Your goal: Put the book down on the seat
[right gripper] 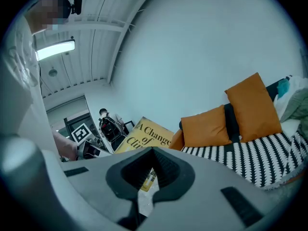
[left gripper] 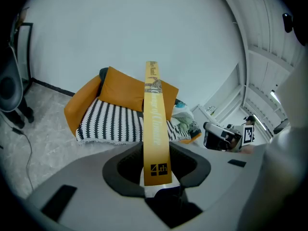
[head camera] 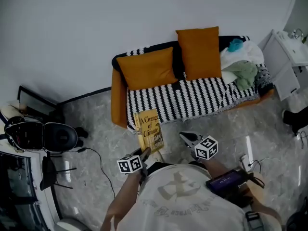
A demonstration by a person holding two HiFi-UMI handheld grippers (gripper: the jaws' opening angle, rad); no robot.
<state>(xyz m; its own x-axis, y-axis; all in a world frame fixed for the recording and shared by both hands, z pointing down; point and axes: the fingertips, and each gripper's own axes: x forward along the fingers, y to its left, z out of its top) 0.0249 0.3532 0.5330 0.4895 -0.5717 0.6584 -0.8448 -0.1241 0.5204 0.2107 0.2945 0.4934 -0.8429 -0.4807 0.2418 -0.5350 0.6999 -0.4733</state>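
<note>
1. Head view: the left hand-held gripper is clamped on the lower edge of the yellow book. It holds the book cover-up over the marble floor, just in front of the sofa and near its orange armrest. The book is not on the striped seat. The right hand-held gripper hangs beside the book, apart from it. Two orange cushions lean on the sofa back, and a heap of clothes fills the far end.
2. Left gripper view: the jaws press on the book's spine, which stands upright between them, with the sofa beyond.
3. Right gripper view: the jaws stand only slightly apart with nothing between them. The book's cover shows beyond them, left of the cushions.
</note>
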